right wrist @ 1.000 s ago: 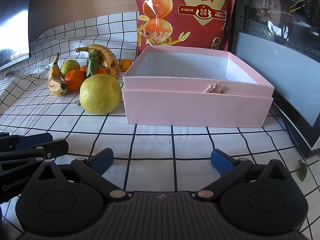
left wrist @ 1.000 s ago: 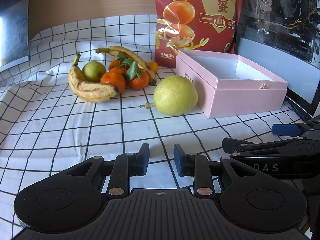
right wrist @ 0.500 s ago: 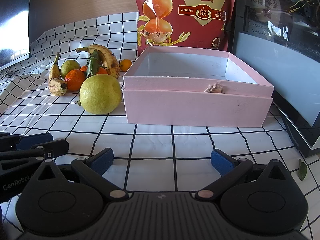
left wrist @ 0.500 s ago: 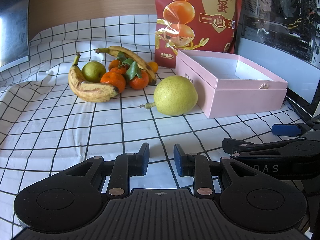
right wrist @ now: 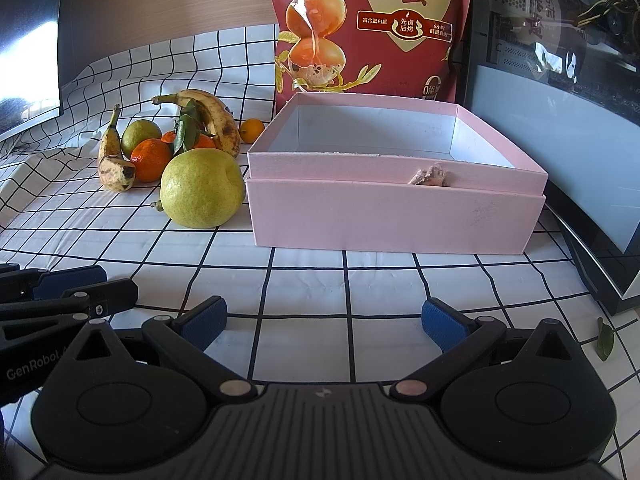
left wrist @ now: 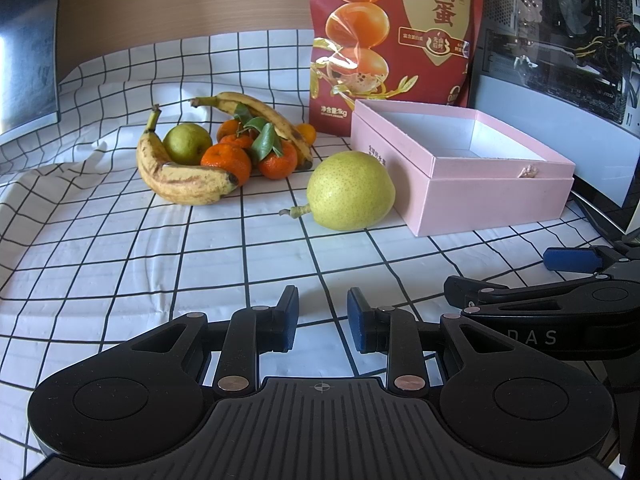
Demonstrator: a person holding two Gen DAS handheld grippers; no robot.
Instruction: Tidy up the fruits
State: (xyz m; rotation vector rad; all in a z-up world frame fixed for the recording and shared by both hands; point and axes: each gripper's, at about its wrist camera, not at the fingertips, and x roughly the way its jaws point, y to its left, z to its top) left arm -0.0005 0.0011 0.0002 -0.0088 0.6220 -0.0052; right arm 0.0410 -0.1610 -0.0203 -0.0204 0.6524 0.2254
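A large yellow-green pear (left wrist: pixel 350 190) (right wrist: pixel 202 188) lies on the checked cloth, touching the left side of an empty pink box (left wrist: pixel 492 204) (right wrist: pixel 392 216). Behind it to the left is a heap of fruit: two spotted bananas (left wrist: pixel 180 176) (left wrist: pixel 256 112), a small green pear (left wrist: pixel 186 143) and several mandarins (left wrist: pixel 226 162) with leaves. My left gripper (left wrist: pixel 322 304) hovers low over the cloth in front of the big pear, its fingers a little apart with nothing between them. My right gripper (right wrist: pixel 324 314) stands wide open in front of the box, holding nothing.
A tall red snack bag (left wrist: pixel 392 32) stands behind the box. A glass-sided computer case (left wrist: pixel 560 40) walls off the right side, and a dark screen (left wrist: pixel 24 40) stands at the far left. A loose leaf (right wrist: pixel 604 342) lies on the cloth at the right.
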